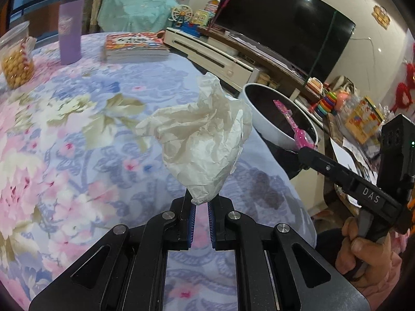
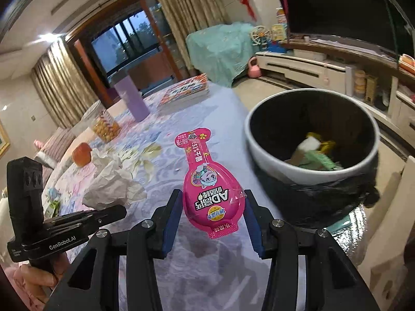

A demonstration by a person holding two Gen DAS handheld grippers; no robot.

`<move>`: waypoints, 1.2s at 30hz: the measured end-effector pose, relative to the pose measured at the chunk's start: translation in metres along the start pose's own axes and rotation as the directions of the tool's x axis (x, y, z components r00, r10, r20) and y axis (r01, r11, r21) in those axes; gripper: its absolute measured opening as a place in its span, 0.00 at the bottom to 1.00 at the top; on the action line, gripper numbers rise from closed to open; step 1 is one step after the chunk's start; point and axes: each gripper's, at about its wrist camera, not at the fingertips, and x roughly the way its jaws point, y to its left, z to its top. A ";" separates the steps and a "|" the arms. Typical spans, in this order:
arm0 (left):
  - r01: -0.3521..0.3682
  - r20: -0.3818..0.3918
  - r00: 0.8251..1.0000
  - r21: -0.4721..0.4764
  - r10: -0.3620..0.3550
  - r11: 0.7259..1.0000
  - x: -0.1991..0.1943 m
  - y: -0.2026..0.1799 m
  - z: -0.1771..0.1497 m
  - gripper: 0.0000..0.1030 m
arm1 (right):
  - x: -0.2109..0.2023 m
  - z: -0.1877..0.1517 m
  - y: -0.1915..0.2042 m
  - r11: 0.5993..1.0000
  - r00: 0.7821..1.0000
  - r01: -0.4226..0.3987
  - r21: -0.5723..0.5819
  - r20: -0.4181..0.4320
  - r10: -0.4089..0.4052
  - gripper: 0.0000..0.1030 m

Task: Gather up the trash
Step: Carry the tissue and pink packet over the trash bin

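Observation:
My left gripper [image 1: 201, 207] is shut on a crumpled white tissue [image 1: 202, 140], held above the flowered tablecloth [image 1: 77, 129]. My right gripper [image 2: 211, 215] is shut on a pink snack wrapper [image 2: 207, 186] printed with a cartoon, its narrow neck pointing away from me. A white trash bin [image 2: 262, 153] lined with a black bag stands just right of the table edge, with several scraps inside. In the left wrist view the right gripper [image 1: 303, 150] holds the pink wrapper [image 1: 290, 121] over the bin's [image 1: 269, 124] rim. In the right wrist view the tissue [image 2: 111, 181] shows at the left.
On the table stand a purple tumbler [image 1: 70, 26], a stack of books [image 1: 135, 46], a clear tub of yellow snacks [image 1: 15, 59] and an orange fruit [image 2: 81, 154]. A TV [image 1: 285, 20] on a low cabinet [image 1: 207, 54] with toys lies beyond the table. A hand [image 1: 363, 246] grips the right handle.

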 end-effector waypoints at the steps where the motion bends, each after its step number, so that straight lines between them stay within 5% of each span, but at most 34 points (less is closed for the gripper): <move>1: -0.001 -0.002 1.000 0.010 0.001 1.000 0.001 -0.004 0.002 0.08 | -0.003 0.001 -0.003 1.000 1.000 0.005 0.004 0.005 -0.005 0.46; 36: 0.012 -0.005 1.000 0.208 -0.011 0.978 0.048 -0.097 0.061 0.08 | -0.038 0.039 -0.089 0.990 0.992 0.078 0.115 0.087 -0.089 0.46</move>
